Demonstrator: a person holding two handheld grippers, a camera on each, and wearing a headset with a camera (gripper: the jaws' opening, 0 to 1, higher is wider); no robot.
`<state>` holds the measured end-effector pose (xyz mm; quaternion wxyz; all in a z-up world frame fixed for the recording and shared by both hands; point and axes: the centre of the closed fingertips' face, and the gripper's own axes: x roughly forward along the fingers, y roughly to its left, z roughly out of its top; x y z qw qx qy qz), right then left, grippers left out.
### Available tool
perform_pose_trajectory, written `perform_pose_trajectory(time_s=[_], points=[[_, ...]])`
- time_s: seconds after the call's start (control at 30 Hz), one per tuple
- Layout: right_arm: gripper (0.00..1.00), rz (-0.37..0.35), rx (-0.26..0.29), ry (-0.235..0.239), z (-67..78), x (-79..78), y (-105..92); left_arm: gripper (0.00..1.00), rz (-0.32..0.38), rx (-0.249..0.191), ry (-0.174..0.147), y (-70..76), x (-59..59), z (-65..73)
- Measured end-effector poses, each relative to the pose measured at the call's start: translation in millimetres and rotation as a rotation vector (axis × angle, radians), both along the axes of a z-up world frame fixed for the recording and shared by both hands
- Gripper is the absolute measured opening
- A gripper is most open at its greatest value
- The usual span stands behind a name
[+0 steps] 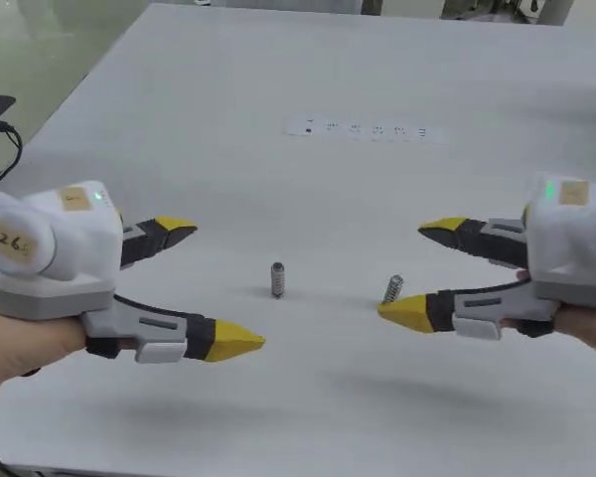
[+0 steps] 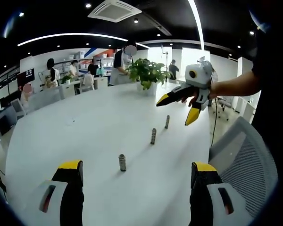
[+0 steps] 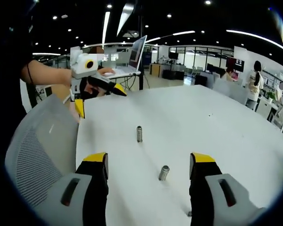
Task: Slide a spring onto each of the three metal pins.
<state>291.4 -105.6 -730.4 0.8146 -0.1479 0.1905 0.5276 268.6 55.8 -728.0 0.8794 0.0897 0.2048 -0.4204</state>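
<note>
A small grey spring-coiled metal pin [image 2: 122,162] stands on the white tabletop [image 2: 75,127]; a second pin [image 2: 153,136] and a third pin [image 2: 167,122] line up beyond it.

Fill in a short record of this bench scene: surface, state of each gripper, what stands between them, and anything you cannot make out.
surface: white table
left gripper: open, holding nothing, points toward the other gripper
right gripper: open, holding nothing
between them: three small springs, standing in a row in the left gripper view
posture: middle spring upright; the spring nearest the right gripper appears to lean
inside the coils: too small to tell
</note>
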Motion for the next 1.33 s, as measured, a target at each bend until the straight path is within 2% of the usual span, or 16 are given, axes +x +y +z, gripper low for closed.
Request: perform_pose_trajectory(time_s=[0.33,0.5,0.7,0.83,0.97,1.13,1.2,1.33], points=[[0.82,-0.213,0.027,0.042,-10.7,-17.7,-78.4,0.93,0.030,-0.013,-0.004,1.3,-6.5,2.8],[0.86,-0.259,0.025,0.073,-13.7,-26.0,-98.6,0.94,0.044,-0.017,-0.003,0.8,-8.6,2.8],[0.93,-0.314,0.057,0.086,-10.0,-29.7,-111.7,0.95,0.059,-0.021,-0.016,-3.3,-12.3,8.8],[0.96,-0.336,0.049,0.100,-11.0,-30.5,-121.8,0.96,0.080,-0.017,-0.015,-2.4,-13.2,8.8],[0.99,-0.357,0.044,0.104,-9.4,-27.2,-130.2,0.98,0.104,-0.017,-0.001,-0.1,-15.3,6.0],[0.99,-0.369,0.010,0.100,-13.0,-24.0,-134.0,0.98,0.117,-0.010,0.007,2.7,-17.5,4.1],[0.99,-0.371,0.004,0.102,-13.8,-23.1,-133.3,0.98,0.125,-0.007,0.001,4.3,-16.6,5.4],[0.99,-0.341,-0.009,0.106,-15.0,-25.5,-125.9,0.98,0.133,-0.007,0.001,5.3,-15.1,5.8]])
